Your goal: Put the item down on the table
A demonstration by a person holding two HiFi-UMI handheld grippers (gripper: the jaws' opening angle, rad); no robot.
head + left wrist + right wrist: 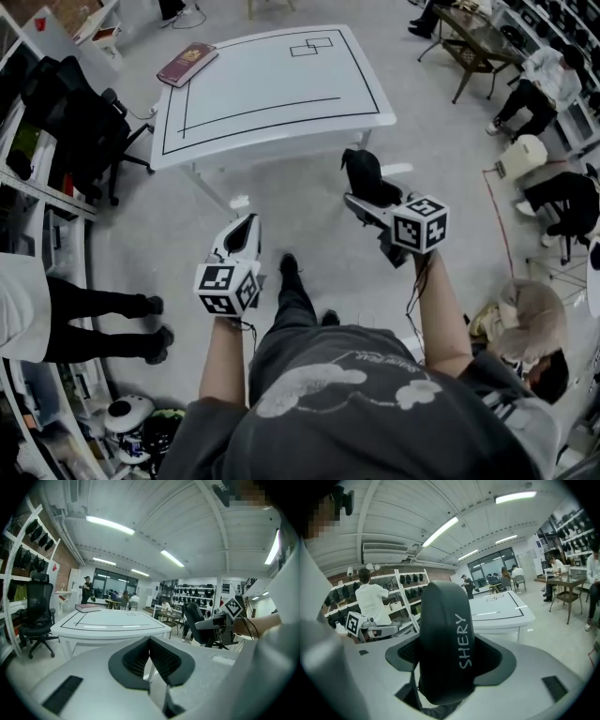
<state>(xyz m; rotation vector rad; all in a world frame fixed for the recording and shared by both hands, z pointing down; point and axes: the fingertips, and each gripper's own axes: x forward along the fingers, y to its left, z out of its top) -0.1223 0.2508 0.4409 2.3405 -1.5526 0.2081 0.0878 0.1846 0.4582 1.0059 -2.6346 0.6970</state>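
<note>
Stands on the grey floor short of a white table point(281, 94) marked with black lines. Pinches a black case point(361, 171) lettered SHERY in the right gripper point(361, 199), with the jaws spread wide and the ribbed pads pressing on its two flanks. Holds the case upright in the air, short of the table's near edge and clear of the tabletop. Holds the left gripper point(246, 223) beside it, to the left and apart, with the jaws pressed together and nothing between them. Points both grippers toward the table. Faces a maroon book point(187, 64) lying flat on the table's far left corner, well apart from the case. Has a black office chair point(80, 131) off the table's left side, near the shelves. Stands near another person in a white top and black trousers point(84, 323), off to the left by the shelving.
</note>
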